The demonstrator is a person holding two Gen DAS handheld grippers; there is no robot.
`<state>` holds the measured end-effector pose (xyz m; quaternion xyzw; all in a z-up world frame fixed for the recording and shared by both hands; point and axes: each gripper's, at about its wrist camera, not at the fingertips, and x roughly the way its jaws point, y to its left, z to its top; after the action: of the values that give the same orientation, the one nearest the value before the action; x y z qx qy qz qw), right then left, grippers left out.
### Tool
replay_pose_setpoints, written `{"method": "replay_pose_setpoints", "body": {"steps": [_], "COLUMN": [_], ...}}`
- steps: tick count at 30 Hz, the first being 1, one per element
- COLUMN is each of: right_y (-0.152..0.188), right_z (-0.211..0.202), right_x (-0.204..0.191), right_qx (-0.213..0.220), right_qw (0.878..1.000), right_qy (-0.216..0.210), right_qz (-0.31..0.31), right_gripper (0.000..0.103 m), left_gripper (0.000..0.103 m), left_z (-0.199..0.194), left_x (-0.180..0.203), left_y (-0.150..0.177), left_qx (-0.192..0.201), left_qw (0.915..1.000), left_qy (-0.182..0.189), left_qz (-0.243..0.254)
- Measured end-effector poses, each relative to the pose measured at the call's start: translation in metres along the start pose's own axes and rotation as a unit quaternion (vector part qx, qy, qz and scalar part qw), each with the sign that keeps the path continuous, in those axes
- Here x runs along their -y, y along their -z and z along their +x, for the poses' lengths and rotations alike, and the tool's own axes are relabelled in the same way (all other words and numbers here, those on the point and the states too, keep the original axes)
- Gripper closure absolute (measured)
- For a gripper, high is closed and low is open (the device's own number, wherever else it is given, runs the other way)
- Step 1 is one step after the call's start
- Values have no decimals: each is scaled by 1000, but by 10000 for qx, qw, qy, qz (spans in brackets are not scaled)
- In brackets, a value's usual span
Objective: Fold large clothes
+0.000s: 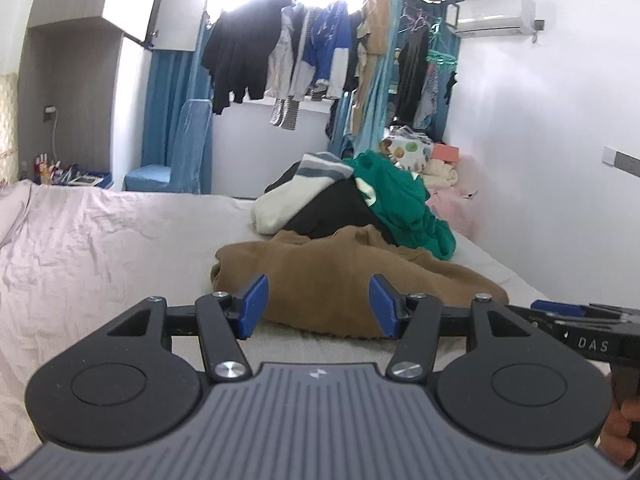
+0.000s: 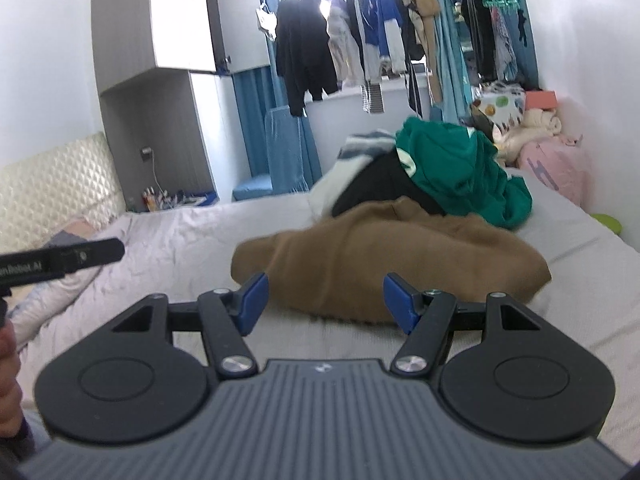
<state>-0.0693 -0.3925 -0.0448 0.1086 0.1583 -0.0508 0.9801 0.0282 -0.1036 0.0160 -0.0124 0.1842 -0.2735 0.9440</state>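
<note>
A crumpled brown garment (image 1: 332, 276) (image 2: 384, 256) lies on the bed, nearest of a heap of clothes. Behind it are a black piece (image 1: 336, 212), a white and grey striped one (image 1: 296, 188) and a green one (image 1: 400, 200) (image 2: 460, 172). My left gripper (image 1: 318, 304) hovers just short of the brown garment's near edge, open, with nothing between its blue pads (image 1: 254, 306). My right gripper (image 2: 326, 300) is also open and empty, a little before the same edge. Each gripper shows at the side of the other's view.
The pale sheet of the bed (image 1: 100, 248) stretches wide to the left. A white wall (image 1: 552, 160) runs along the right side. Clothes hang on a rack (image 1: 304, 48) at the window, with a blue chair (image 1: 176, 160) and a padded headboard (image 2: 56, 176) nearby.
</note>
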Motion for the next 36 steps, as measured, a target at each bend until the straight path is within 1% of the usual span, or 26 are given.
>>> {"method": "replay_pose_setpoints", "body": {"steps": [5, 8, 12, 19, 24, 29, 31, 36], "right_y": [14, 19, 26, 36, 39, 39, 39, 40], "right_z": [4, 4, 4, 10, 11, 11, 12, 14], "right_x": [2, 4, 7, 12, 14, 14, 14, 14], "right_qx": [-136, -164, -202, -327, -347, -335, -340, -346], "right_qw": [9998, 9996, 9991, 9986, 9983, 9983, 9982, 9982], "right_qy": [126, 245, 362, 404, 448, 469, 484, 485], "right_qz": [12, -12, -8, 115, 130, 103, 72, 48], "right_gripper": [36, 36, 36, 36, 36, 36, 36, 36], "left_gripper": [41, 41, 41, 40, 36, 34, 32, 15], "left_z": [13, 22, 33, 42, 46, 48, 49, 50], "left_x": [-1, -2, -3, -4, -2, 3, 3, -2], "left_y": [14, 24, 33, 39, 41, 42, 42, 42], "left_qx": [-176, -269, -401, -465, -473, -460, -465, -450], "left_qw": [9998, 9996, 9991, 9986, 9985, 9984, 9985, 9986], "left_qy": [27, -82, -112, -233, -266, -300, -288, -270], "left_qz": [-23, -23, -35, -7, 26, 92, 79, -24]}}
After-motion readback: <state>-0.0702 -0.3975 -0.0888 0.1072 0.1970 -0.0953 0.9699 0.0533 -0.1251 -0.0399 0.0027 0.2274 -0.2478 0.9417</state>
